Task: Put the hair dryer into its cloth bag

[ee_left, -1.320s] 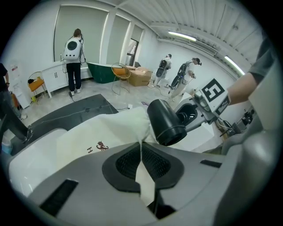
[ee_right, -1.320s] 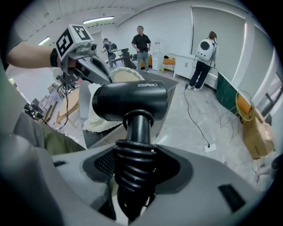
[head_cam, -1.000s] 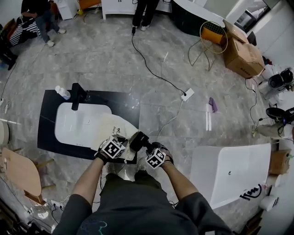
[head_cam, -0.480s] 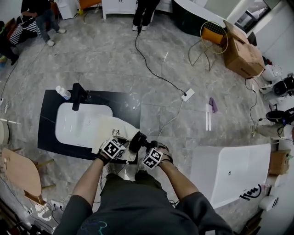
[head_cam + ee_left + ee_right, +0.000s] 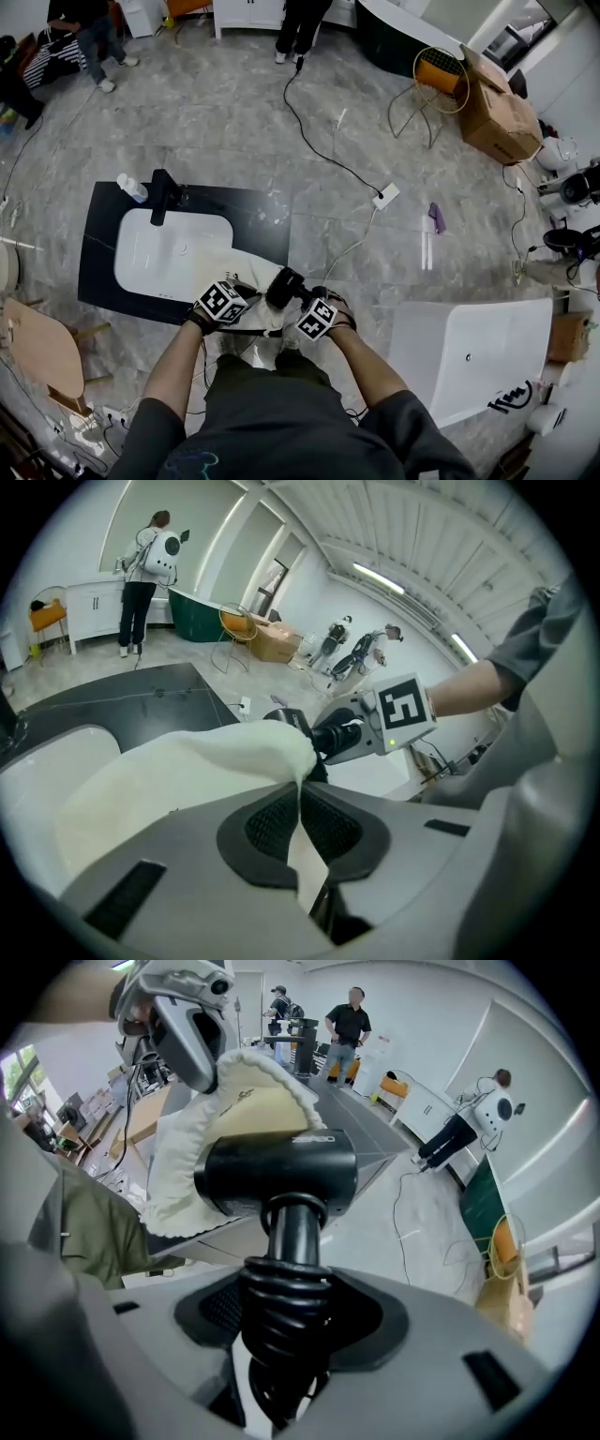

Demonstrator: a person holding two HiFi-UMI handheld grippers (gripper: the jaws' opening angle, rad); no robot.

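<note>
My left gripper (image 5: 242, 295) (image 5: 298, 801) is shut on the edge of the cream cloth bag (image 5: 228, 268) (image 5: 183, 782), and the cloth runs down between its pads. The bag lies over the near edge of the black counter (image 5: 255, 217). My right gripper (image 5: 302, 304) (image 5: 284, 1327) is shut on the black hair dryer (image 5: 284, 285) (image 5: 279, 1172), gripping its handle where the cord is coiled round it. The dryer's barrel sits right at the bag's mouth (image 5: 246, 1099), beside the left gripper (image 5: 192, 1024). In the left gripper view the dryer (image 5: 289, 722) shows just behind the bag.
A white basin (image 5: 169, 251) is set in the counter, with a black tap (image 5: 163, 195) and a small bottle (image 5: 131, 187) behind it. A white tub (image 5: 469, 354) stands to the right, a wooden stool (image 5: 37, 349) to the left. A power cable (image 5: 317, 150) crosses the floor; people stand far off.
My left gripper has tilted a little, taking the bag's edge with it, and the bag sits more bunched to the left. The right gripper and the dryer have hardly moved.
</note>
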